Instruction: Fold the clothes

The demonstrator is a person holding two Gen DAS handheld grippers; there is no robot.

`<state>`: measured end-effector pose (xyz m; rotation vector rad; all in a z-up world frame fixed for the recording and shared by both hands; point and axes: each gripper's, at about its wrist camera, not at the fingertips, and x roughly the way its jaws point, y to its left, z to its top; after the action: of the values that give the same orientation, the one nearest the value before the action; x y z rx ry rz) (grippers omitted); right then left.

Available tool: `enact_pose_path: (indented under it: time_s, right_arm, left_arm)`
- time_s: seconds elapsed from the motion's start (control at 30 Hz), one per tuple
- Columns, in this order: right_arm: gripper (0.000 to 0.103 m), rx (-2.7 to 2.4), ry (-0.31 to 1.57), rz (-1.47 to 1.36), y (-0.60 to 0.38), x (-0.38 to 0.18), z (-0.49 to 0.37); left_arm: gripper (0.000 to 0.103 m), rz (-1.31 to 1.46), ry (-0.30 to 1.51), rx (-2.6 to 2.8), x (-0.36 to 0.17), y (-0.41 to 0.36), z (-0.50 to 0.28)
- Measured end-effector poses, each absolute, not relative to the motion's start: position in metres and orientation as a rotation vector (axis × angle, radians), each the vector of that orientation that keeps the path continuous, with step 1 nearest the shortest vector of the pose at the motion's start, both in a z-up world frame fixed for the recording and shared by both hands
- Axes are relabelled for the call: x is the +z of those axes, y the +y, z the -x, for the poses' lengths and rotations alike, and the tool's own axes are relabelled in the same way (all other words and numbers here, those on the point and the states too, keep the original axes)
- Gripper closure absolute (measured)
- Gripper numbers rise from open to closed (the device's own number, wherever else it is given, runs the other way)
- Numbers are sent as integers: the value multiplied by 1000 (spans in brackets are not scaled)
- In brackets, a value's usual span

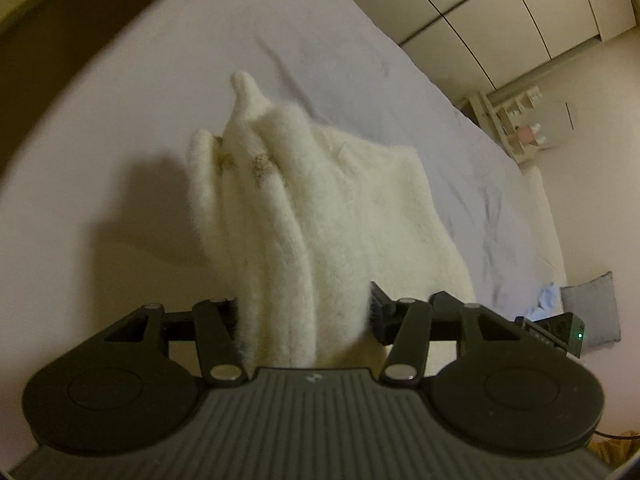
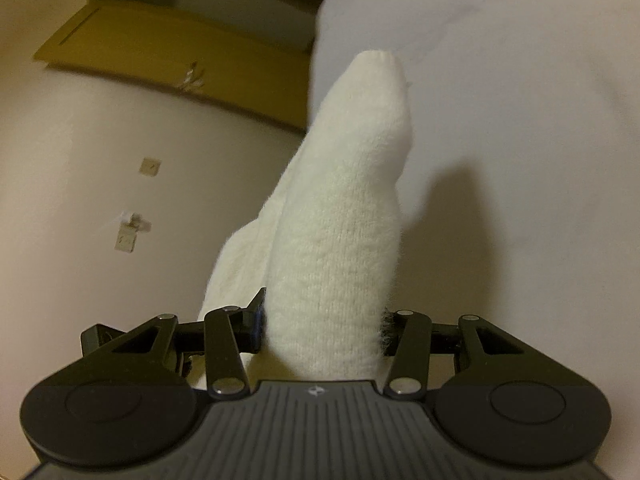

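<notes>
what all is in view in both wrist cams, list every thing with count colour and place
fuzzy garment: one, cream white, bunched and lifted off the bed, one part in each pair of tongs
bed sheet: one, pale lilac white, spread under the garment, creased at the right
wardrobe doors: several panels, cream, behind the bed at upper right
small shelf: one, pale wood, on the floor beyond the bed, small items on it too blurred to name
cushion: one, grey, far right by the bed edge
floor: beige, left of the bed, a few small scraps lying on it
left tongs: one, black, closed on the garment
right tongs: one, black, closed on a garment fold
</notes>
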<state>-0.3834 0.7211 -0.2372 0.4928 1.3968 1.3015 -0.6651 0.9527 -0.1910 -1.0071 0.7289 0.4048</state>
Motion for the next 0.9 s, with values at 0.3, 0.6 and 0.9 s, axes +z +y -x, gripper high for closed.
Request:
enact_pose_path:
  time_s: [0.3,0.6,0.9]
  right_arm:
    - [57,1355,1271,-381,822,-292,440]
    - [41,1181,1289,-140,817,-323,458]
    - [53,1172,1026,241,755,-247,481]
  left_arm:
    - [51,974,747,468,-272,1020,699]
    - [42,927,815,474,-313,1022,685]
    - [83,638,883,773,-234,946,732]
